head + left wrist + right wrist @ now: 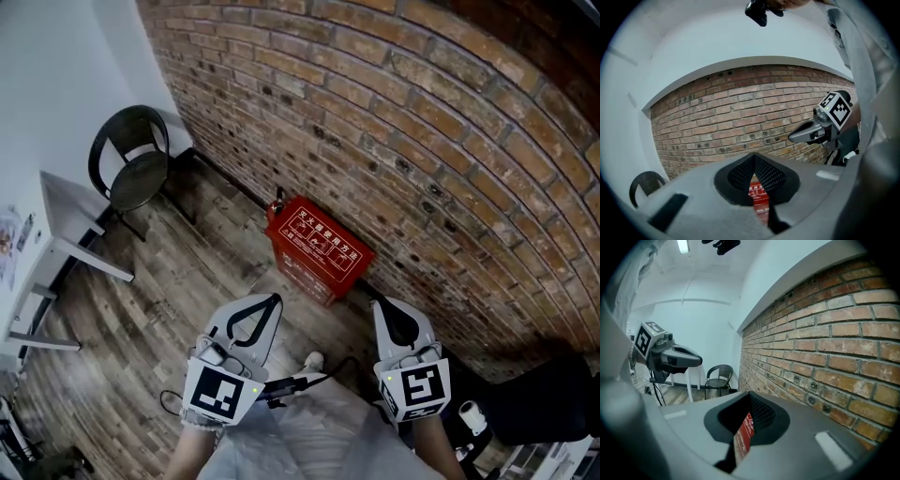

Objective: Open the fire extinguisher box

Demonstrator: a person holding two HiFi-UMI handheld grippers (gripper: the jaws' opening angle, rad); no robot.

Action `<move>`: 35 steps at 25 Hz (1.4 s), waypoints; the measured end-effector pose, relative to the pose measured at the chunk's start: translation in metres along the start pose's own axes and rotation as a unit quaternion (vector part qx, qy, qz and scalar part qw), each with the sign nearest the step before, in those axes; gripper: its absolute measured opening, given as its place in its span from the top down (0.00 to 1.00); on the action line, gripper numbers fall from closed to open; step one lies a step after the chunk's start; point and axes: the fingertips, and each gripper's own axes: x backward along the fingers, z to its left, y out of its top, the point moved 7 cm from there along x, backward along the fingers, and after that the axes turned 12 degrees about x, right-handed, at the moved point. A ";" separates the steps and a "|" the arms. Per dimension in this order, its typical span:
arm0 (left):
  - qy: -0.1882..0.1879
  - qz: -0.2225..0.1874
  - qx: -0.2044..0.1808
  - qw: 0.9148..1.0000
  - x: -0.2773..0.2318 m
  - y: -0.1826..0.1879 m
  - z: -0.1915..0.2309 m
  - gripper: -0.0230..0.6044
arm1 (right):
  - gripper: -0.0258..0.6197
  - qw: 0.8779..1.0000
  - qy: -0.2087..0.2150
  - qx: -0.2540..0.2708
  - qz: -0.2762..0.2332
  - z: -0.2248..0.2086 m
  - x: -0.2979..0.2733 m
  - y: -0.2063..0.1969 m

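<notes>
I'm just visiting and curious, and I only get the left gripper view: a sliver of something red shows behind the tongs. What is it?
Observer: In the head view it shows whole. It is a red fire extinguisher box, standing on the wood floor against the brick wall.
Visitor: Is it open yet?
Observer: It looks closed. The lid, with white print, lies flat on top.
Visitor: Are the tongs touching it?
Observer: No. The left tongs and the right tongs are both short of the box, with their tips together and nothing in them.
</notes>
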 end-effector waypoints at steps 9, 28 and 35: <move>-0.002 0.006 0.001 1.000 -0.026 0.005 0.000 0.97 | 0.95 1.000 0.004 -0.010 0.006 -0.019 -0.007 -0.010; -0.047 0.001 -0.033 0.998 -0.058 0.029 0.011 0.97 | 0.95 0.999 -0.041 -0.019 -0.002 -0.039 -0.013 0.001; -0.064 -0.002 -0.031 0.997 -0.066 0.032 0.023 0.97 | 0.95 0.998 -0.065 -0.024 0.006 -0.044 -0.016 0.006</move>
